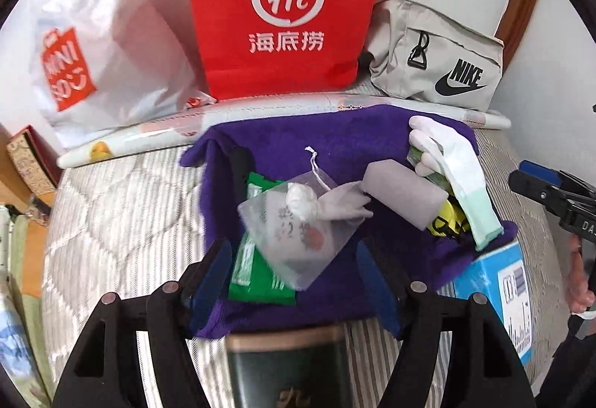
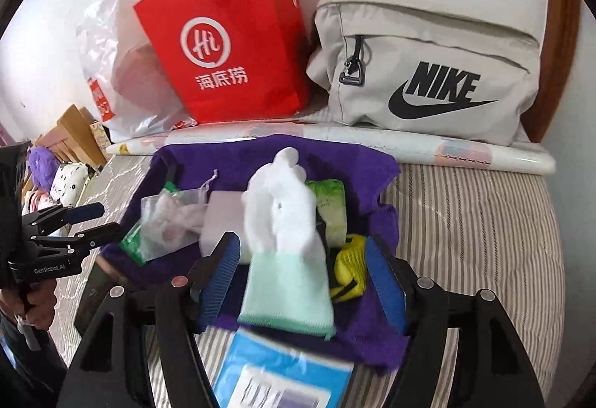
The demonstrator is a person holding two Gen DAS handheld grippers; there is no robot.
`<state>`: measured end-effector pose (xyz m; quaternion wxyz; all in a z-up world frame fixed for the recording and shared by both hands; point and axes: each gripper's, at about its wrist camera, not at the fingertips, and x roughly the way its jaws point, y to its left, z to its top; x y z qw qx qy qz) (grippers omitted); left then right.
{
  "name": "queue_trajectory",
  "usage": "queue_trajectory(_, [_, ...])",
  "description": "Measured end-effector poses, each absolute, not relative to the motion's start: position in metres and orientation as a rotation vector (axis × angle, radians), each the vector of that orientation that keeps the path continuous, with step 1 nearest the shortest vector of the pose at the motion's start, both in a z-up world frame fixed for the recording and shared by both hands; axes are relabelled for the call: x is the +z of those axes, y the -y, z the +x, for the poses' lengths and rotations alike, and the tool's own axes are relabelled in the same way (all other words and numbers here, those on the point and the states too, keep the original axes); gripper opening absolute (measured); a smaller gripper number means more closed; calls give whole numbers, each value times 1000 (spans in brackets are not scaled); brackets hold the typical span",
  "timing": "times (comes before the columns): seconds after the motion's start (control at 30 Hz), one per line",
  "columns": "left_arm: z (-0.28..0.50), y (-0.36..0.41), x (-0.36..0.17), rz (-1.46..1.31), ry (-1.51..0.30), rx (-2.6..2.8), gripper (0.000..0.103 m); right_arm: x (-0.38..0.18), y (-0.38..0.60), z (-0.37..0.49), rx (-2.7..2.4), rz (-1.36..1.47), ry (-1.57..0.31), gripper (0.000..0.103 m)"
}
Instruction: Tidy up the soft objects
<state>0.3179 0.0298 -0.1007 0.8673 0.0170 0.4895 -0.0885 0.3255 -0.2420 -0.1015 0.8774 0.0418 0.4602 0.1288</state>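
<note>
A purple cloth-lined box sits on the striped bed. In it lie a translucent drawstring pouch, a green packet, a grey block, a white and mint glove, a green tissue pack and a yellow mesh item. My left gripper is open over the pouch and packet. My right gripper is open around the glove's mint cuff; the glove is blurred.
A red paper bag, a white Miniso plastic bag, a beige Nike bag and a rolled sheet stand behind the box. A blue box lies in front.
</note>
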Motion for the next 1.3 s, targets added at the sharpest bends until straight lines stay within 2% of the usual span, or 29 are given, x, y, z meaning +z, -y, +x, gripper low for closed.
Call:
queue_trajectory(0.17, [287, -30, -80, 43, -991, -152, 77, -77, 237, 287, 249, 77, -923, 69])
queue_trajectory(0.3, [256, -31, -61, 22, -963, -142, 81, -61, 227, 256, 229, 45, -885, 78])
queue_trajectory(0.43, [223, -28, -44, 35, -929, -118, 84, -47, 215, 220, 220, 6, -850, 79])
queue_trajectory(0.5, [206, -25, -35, 71, -897, -96, 86, -42, 212, 207, 209, 2, -841, 91])
queue_trajectory(0.53, [197, -24, -30, 80, -884, -90, 87, -39, 211, 200, 200, 3, -835, 93])
queue_trajectory(0.7, [153, -23, -9, 58, -822, -78, 92, -23, 205, 158, 172, -2, -813, 93])
queue_trajectory(0.87, [112, -18, 5, 57, -777, -54, 92, -15, 200, 114, 139, -43, -794, 93])
queue_trajectory(1.3, [42, -15, 0, 6, -749, -34, 92, -22, 210, 51, 108, 16, -781, 93])
